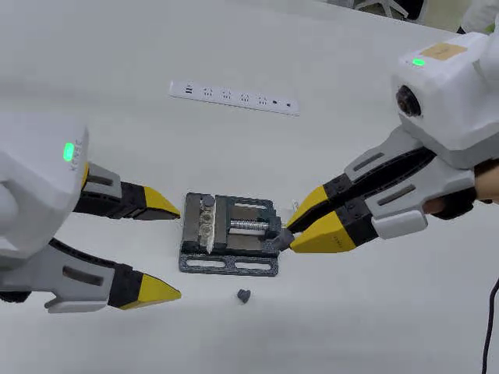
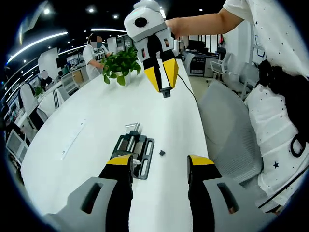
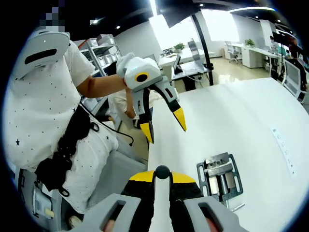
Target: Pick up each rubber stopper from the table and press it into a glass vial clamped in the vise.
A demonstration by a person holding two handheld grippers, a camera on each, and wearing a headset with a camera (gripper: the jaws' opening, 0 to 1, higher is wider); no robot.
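Two stoppers were in play: one dark stopper (image 3: 162, 171) was pinched at the very tips of the right tool (image 1: 291, 237), its jaws pressed together on it. A second stopper (image 1: 244, 296) lay loose on the bench (image 1: 374, 327) between the two tools, nearer the left tool (image 1: 178, 253), whose jaws stood wide apart and empty. The vise (image 1: 234, 265) sat just ahead of the right tool's tips, with the vials (image 1: 207, 224) clamped at its far end, closer to the left tool. How many were already plugged was hard to tell, though one seemed capped in dark. The grip was shallow, so a push off a vial's axis would likely squirt the stopper sideways out of the tips. Too hard or crooked a press could crack the glass. Nothing braced the vise, so it might slide on the smooth bench, and a low sweep could knock the second stopper away.
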